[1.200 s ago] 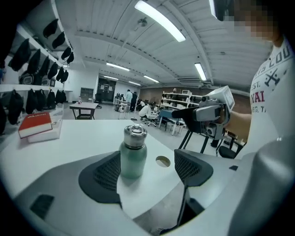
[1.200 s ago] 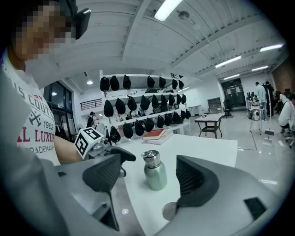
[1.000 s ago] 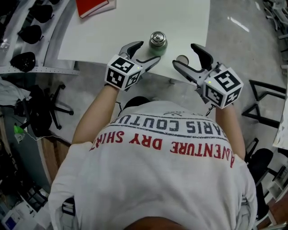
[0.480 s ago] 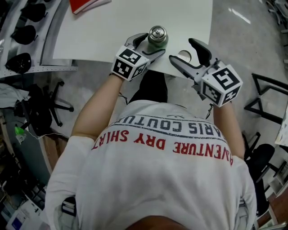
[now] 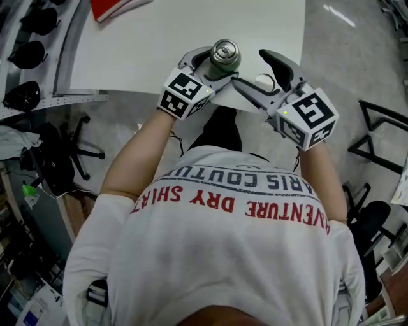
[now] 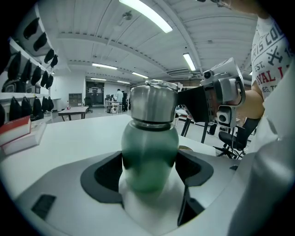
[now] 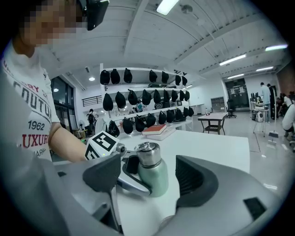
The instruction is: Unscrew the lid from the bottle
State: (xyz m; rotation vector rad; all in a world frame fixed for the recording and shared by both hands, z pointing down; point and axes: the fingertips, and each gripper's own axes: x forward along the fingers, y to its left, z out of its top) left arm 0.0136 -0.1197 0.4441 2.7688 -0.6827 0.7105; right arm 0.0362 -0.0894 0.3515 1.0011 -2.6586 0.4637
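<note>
Now, brace, then twist.
My left gripper (image 5: 221, 64) clamps the bottle (image 6: 150, 156); right gripper (image 5: 252, 69), jaws wide, should square onto the lid (image 6: 153, 103).

One green bottle (image 5: 219, 66) with one metal lid (image 5: 224, 51) stands on the single white counter (image 5: 159, 44), along with one red book (image 5: 111, 7) and one small round disc (image 5: 263, 81). There are two claws, the left claw (image 5: 213, 67) and the right claw (image 5: 248, 68). Black caps (image 7: 120, 100) hang in rows on one wall rack, too small to count exactly.
</note>
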